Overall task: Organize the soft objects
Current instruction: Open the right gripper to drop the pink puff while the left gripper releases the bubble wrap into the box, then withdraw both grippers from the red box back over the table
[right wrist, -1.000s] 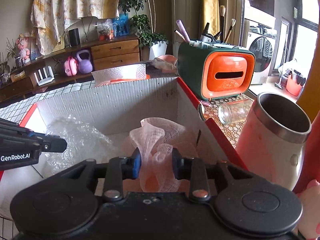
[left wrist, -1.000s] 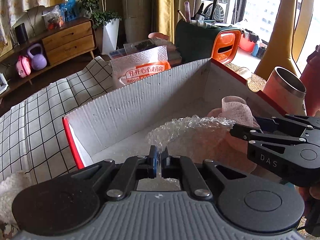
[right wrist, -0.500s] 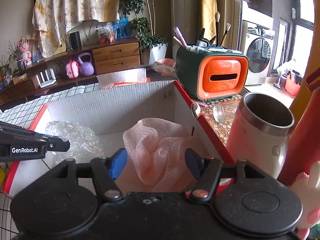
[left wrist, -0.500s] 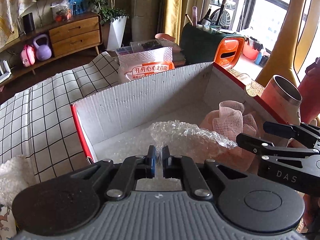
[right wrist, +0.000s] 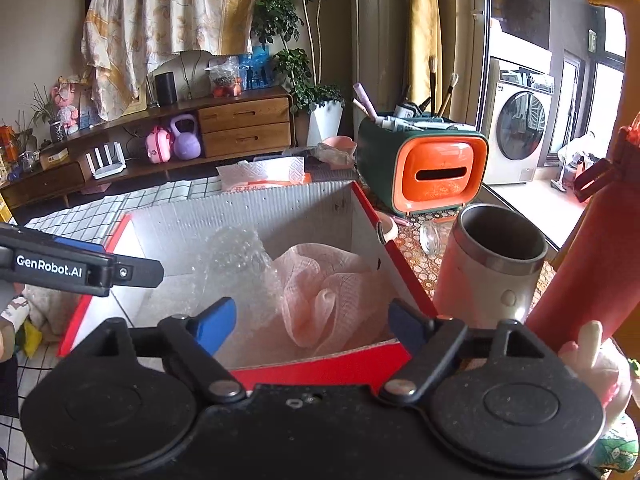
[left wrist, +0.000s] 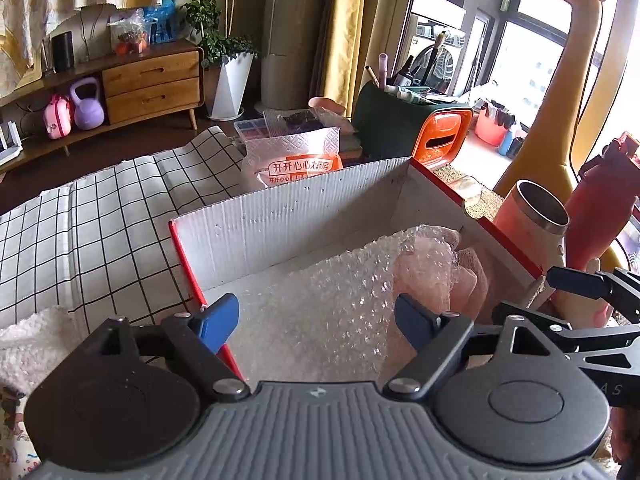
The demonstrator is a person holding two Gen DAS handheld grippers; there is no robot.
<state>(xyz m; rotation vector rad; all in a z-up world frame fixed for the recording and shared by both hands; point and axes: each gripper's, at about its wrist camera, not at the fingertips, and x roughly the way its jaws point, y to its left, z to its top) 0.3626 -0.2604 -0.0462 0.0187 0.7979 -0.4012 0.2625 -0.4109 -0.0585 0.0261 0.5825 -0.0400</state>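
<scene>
Presently, in the left wrist view, the left gripper (left wrist: 316, 326) is standing wide with nothing between its blue pads, hovering at the near-left edge of the box (left wrist: 304, 216). Bubble wrap (left wrist: 340, 304) is lying inside, straight ahead and below, its long axis running from the pads toward the far right corner, where it is overlapping the pink mesh (left wrist: 468, 276). A towel (left wrist: 28, 340) is resting outside the box, left of this gripper, which is nearer to it. In the right wrist view, the right gripper (right wrist: 310, 326) is likewise gaping and carrying nothing, poised over the near red rim. Pink mesh (right wrist: 324, 296) is sitting just ahead, inside, touching the wrap (right wrist: 236, 264). A steel cup (right wrist: 492, 264) and red bottle (right wrist: 580, 264) are crowding the right side; the plush (right wrist: 600, 368) beside them appears the next candidate.
</scene>
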